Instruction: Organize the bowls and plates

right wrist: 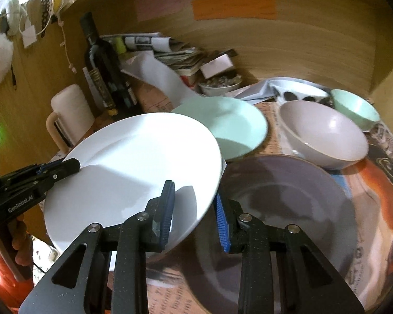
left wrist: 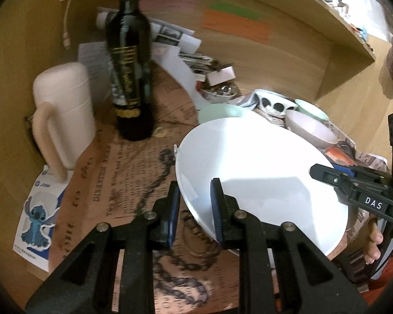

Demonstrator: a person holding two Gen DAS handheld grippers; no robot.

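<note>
left gripper (left wrist: 195, 209): nearly closed, pads pinching the white plate's (left wrist: 262, 172) left rim
right gripper (right wrist: 195, 214): nearly closed, clamped on the same plate's right rim
white plate: lifted off the table, tilted, held between both grippers
grey plate (right wrist: 288, 209): flat on the newspaper (left wrist: 123, 183), under the white plate's right edge
green plate (right wrist: 230, 123): just behind the white one
grey bowl (right wrist: 325, 136): right of green plate, upright
green bowl (right wrist: 356, 108): behind the grey bowl
bottle (left wrist: 129, 73): upright, back left, beside cream mug (left wrist: 65, 110)
</note>
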